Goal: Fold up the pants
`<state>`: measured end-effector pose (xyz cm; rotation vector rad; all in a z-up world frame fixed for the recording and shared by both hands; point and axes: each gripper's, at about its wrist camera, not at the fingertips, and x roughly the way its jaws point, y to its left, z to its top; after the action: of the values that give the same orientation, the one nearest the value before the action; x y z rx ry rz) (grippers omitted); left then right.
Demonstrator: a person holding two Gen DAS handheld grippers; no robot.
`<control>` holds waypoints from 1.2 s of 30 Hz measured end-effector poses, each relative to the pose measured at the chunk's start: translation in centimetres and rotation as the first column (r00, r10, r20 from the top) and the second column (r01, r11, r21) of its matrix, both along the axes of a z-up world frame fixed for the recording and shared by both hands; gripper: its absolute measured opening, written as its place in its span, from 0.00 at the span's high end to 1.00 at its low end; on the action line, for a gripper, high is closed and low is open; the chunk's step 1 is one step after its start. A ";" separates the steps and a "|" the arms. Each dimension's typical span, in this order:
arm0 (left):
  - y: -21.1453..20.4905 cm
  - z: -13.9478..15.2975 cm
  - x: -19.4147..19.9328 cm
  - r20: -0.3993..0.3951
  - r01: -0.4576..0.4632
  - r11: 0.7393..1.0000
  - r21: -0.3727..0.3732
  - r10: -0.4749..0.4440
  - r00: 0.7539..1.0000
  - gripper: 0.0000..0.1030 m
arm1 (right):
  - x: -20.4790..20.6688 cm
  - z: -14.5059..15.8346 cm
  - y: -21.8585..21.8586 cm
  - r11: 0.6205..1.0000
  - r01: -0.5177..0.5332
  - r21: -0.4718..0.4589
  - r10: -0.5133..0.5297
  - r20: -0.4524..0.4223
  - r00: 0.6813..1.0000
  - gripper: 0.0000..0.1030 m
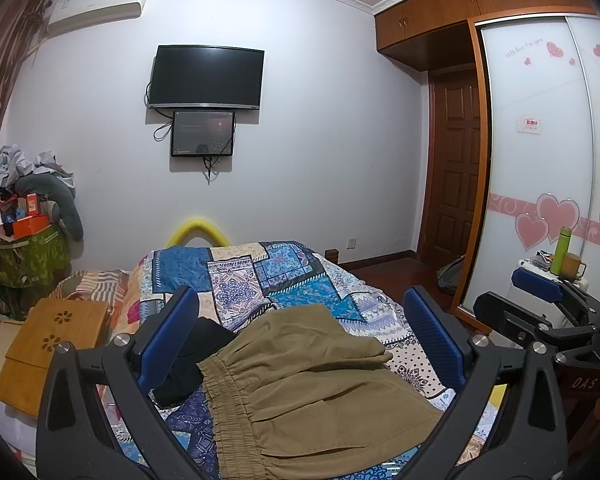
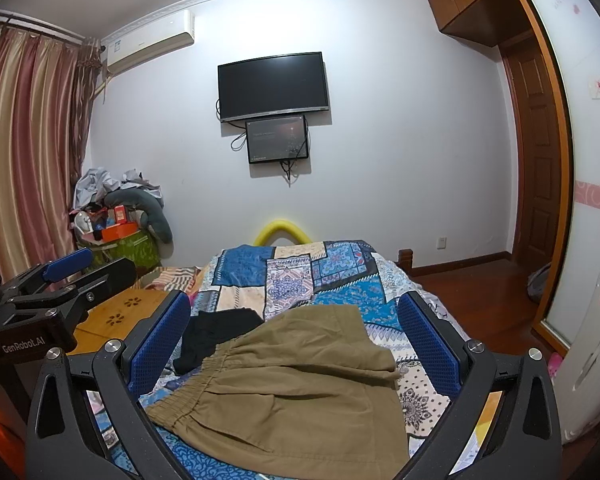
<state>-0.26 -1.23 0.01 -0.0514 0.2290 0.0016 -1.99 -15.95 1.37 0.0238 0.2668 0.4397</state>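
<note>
Olive-tan pants (image 1: 308,380) with an elastic waistband lie folded on the patterned bedspread (image 1: 236,276), also seen in the right wrist view (image 2: 296,384). A black garment (image 1: 192,360) lies just left of them, and shows in the right wrist view (image 2: 216,332) too. My left gripper (image 1: 300,340) hangs open above the pants, its blue pads (image 1: 168,336) wide apart and empty. My right gripper (image 2: 296,340) is open and empty above the pants as well. Each gripper shows in the other's view, the right one (image 1: 540,292) and the left one (image 2: 68,268).
A wooden lap table (image 1: 48,344) sits on the bed's left side. A cluttered green bin (image 1: 24,248) stands in the far left corner. A TV (image 1: 208,76) hangs on the far wall. A wardrobe (image 1: 540,160), a door and a green bottle (image 1: 560,252) are at right.
</note>
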 end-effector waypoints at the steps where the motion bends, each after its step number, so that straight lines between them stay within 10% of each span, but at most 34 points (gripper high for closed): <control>1: 0.0 0.0 0.0 0.000 0.000 1.000 0.000 0.000 1.000 0.00 | 0.0 0.0 0.0 1.000 0.000 0.000 0.000 -0.001 1.000 0.00; 26: 0.0 -0.6 1.3 -0.019 0.002 1.000 -0.016 -0.002 1.000 0.00 | 0.6 -0.8 0.4 1.000 0.004 -0.010 -0.004 -0.015 1.000 0.00; 36: 1.4 -3.4 7.4 -0.178 0.025 0.999 -0.044 -0.033 0.984 0.00 | 3.5 -2.8 0.1 1.000 0.009 -0.025 -0.011 -0.067 0.998 0.00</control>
<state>7.10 0.20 -3.38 -0.0897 0.4093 -0.0277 1.54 -15.90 -1.39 0.0158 0.3385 0.4260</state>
